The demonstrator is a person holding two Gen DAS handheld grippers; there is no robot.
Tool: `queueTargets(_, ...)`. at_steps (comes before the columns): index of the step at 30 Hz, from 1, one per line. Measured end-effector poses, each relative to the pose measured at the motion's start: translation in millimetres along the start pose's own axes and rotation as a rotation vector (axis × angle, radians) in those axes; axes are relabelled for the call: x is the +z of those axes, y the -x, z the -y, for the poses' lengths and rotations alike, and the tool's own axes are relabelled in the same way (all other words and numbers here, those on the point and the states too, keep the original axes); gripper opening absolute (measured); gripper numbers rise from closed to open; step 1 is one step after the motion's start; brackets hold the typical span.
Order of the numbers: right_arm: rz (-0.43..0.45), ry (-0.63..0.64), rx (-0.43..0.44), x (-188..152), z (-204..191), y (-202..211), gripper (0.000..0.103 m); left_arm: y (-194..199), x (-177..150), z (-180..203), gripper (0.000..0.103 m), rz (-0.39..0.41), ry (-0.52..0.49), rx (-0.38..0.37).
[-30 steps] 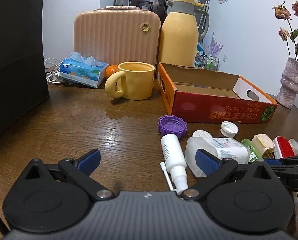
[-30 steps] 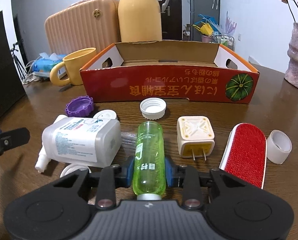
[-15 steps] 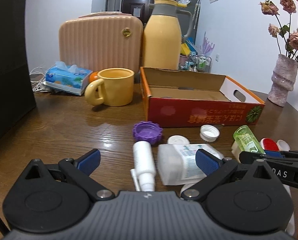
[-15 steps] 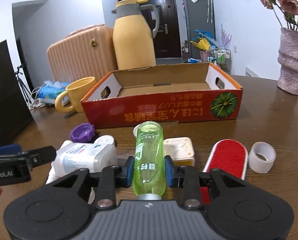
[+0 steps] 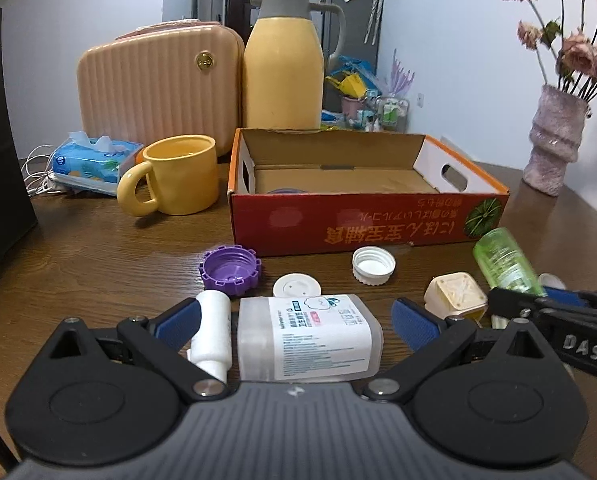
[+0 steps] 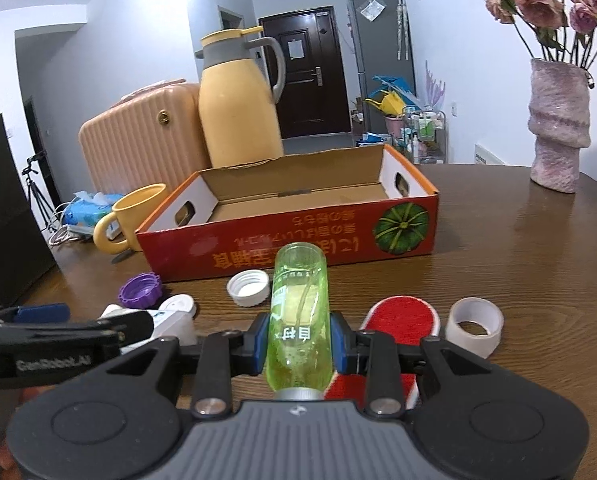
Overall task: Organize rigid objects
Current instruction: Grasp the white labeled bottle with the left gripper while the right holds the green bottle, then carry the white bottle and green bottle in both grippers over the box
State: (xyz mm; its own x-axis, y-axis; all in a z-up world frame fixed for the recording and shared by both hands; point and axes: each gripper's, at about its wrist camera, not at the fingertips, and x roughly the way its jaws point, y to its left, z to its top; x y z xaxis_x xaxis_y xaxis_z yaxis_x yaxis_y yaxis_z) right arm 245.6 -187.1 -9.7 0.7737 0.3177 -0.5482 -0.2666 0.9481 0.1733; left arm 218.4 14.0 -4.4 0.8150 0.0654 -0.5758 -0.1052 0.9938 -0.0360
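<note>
- Wood-grain table (image 6: 538,264) carried the clutter, with a red cardboard box (image 6: 298,240) standing open beyond both sets of jaws.
- Right gripper (image 6: 298,340) had its jaws clamped narrow on the green bottle (image 6: 300,312), held off the table and pointing toward the box.
- Left gripper (image 5: 294,318) had its jaws spread wide and empty; between and just beneath them lay the white labelled bottle (image 5: 310,336) and a small white spray bottle (image 5: 212,326), probably untouched.
- Judged step: carrying the green bottle to the box.
- Next move would call for clearing the box's near wall before letting go, then closing the left jaws on the white labelled bottle.
</note>
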Motion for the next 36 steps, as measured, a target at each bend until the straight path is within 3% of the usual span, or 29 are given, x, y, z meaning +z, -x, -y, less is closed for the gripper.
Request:
queueTargets(18, -0.004, -0.012, -0.012, -2, 9, 0, 0.030, -32, -11, 28, 0.103, -0.043, -0.059, 0.142)
queueTargets(21, -0.005, -0.014, -0.013, -3, 9, 0, 0.030, -37, -13, 29, 0.084, -0.056, -0.062, 0.145)
queueTargets(25, -0.005, -0.015, -0.015, -3, 10, -1, 0.030, -41, -16, 26, 0.084, -0.081, -0.054, 0.124)
queueTargets(36, -0.007, -0.029, -0.020, -4, 12, -4, 0.030, -31, -11, 18, 0.084, -0.038, -0.017, 0.112)
